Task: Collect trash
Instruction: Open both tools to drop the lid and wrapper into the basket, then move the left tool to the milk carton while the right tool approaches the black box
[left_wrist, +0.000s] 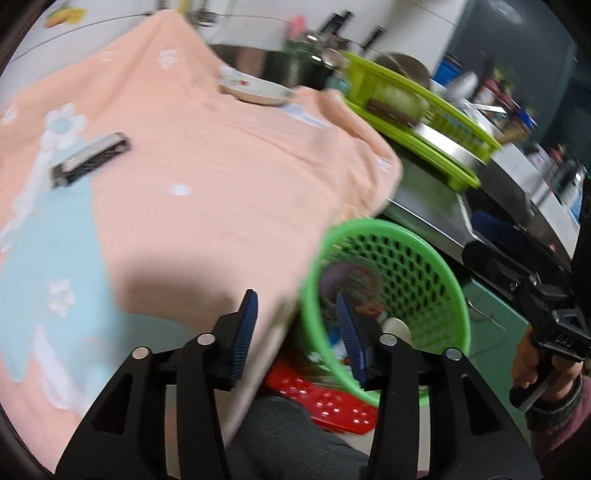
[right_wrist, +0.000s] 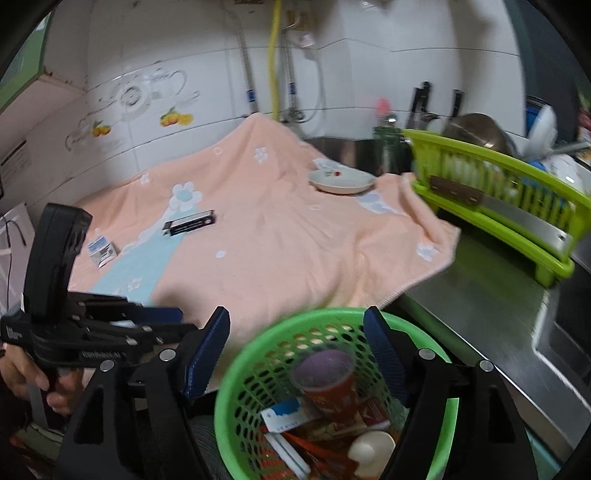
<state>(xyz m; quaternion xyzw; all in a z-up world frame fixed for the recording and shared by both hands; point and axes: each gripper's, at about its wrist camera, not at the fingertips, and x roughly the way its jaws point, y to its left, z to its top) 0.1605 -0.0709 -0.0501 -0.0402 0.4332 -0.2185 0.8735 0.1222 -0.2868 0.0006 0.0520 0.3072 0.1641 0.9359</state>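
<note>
A green perforated basket (right_wrist: 255, 354) sits below the counter's front edge and holds a red paper cup (right_wrist: 328, 384), a blue-white carton (right_wrist: 284, 415), wrappers and a white lid (right_wrist: 371, 448). My right gripper (right_wrist: 295, 332) is open and empty, right above the basket. My left gripper (left_wrist: 295, 314) is open and empty over the towel's front edge, next to the basket (left_wrist: 417, 258). A black and silver box (left_wrist: 90, 158) lies on the peach towel (left_wrist: 221, 177); it also shows in the right wrist view (right_wrist: 190, 223). A small blue-white packet (right_wrist: 101, 251) lies at the towel's left edge.
A white dish (right_wrist: 341, 181) stands at the towel's far side, also in the left wrist view (left_wrist: 255, 88). A lime dish rack (right_wrist: 495, 206) with a cleaver stands on the steel counter (right_wrist: 480, 295) to the right. A red crate (left_wrist: 325, 398) sits on the floor under the basket.
</note>
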